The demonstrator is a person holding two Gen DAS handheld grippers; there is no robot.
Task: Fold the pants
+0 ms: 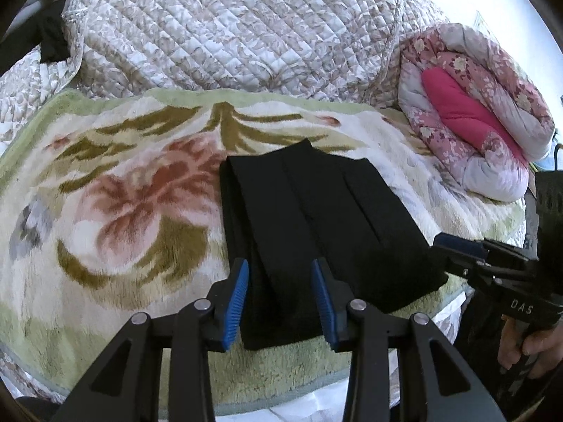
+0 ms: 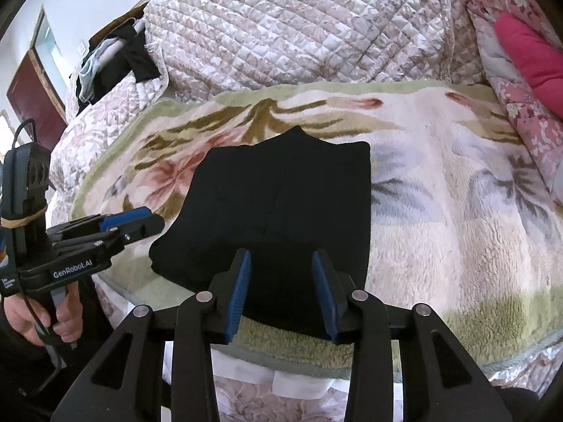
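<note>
The black pants [image 1: 316, 225] lie folded into a compact stack on the floral fleece blanket [image 1: 123, 211]. My left gripper [image 1: 279, 302] is open with blue pads, hovering over the stack's near left edge, holding nothing. My right gripper shows at the right in this view [image 1: 454, 246], beside the stack's right edge. In the right wrist view the pants [image 2: 281, 218] lie flat and my right gripper [image 2: 281, 295] is open over their near edge, empty. The left gripper [image 2: 130, 223] shows at the left, next to the stack's left corner.
A quilted beige cover [image 1: 228, 28] is heaped behind the blanket. A rolled pink floral duvet [image 1: 475, 116] lies at the right. Dark clothes [image 2: 116, 59] hang at the far left near a door. The bed's front edge [image 2: 299, 362] runs just under the grippers.
</note>
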